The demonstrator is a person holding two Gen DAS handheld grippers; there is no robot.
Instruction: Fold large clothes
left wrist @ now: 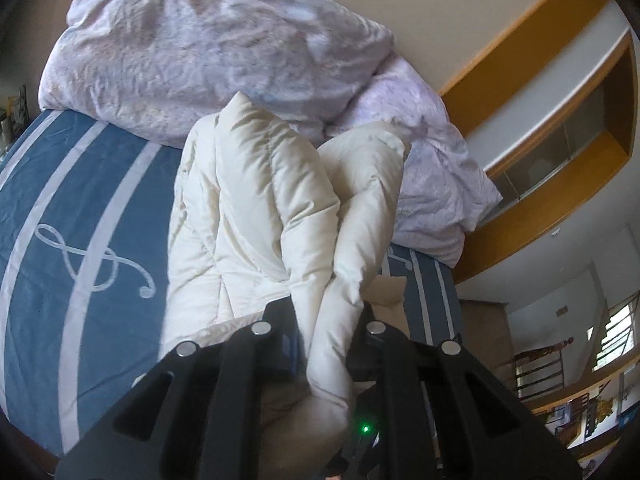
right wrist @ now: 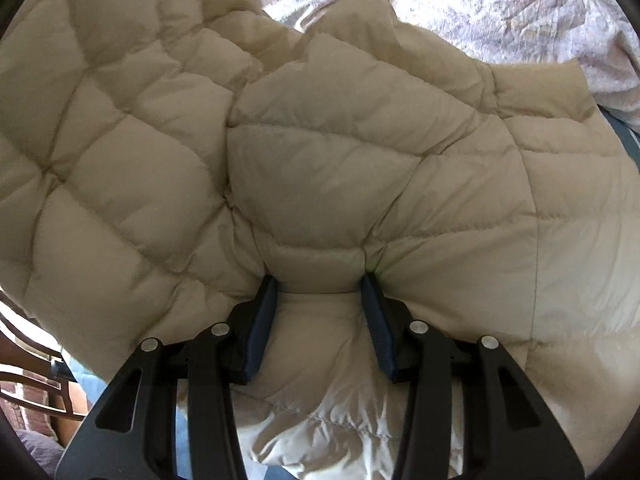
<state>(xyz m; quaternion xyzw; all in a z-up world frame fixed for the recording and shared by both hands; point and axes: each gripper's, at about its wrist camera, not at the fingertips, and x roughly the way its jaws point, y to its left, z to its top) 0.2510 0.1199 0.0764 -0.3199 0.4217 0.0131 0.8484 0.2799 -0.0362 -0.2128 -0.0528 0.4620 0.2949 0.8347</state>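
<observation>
The left gripper (left wrist: 326, 320) is nearly closed, pinching a puffy sleeve of the cream down jacket (left wrist: 248, 200); the right gripper (right wrist: 320, 292), about half open, squeezes 1 thick quilted fold. The jacket lies on the blue bedsheet (left wrist: 60, 240), long axis running toward the crumpled duvet (left wrist: 192, 40). It looks light, soft and slippery, so gripping seams or edges seems best.

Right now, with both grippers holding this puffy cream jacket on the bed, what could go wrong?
The left gripper pinches only a narrow fold of the cream jacket, so the slick fabric could slip out as it lifts. The right gripper clamps a thick padded bunch that may spring free. The crumpled duvet lies right behind the jacket on the bed and could get dragged or block a flat fold.
</observation>
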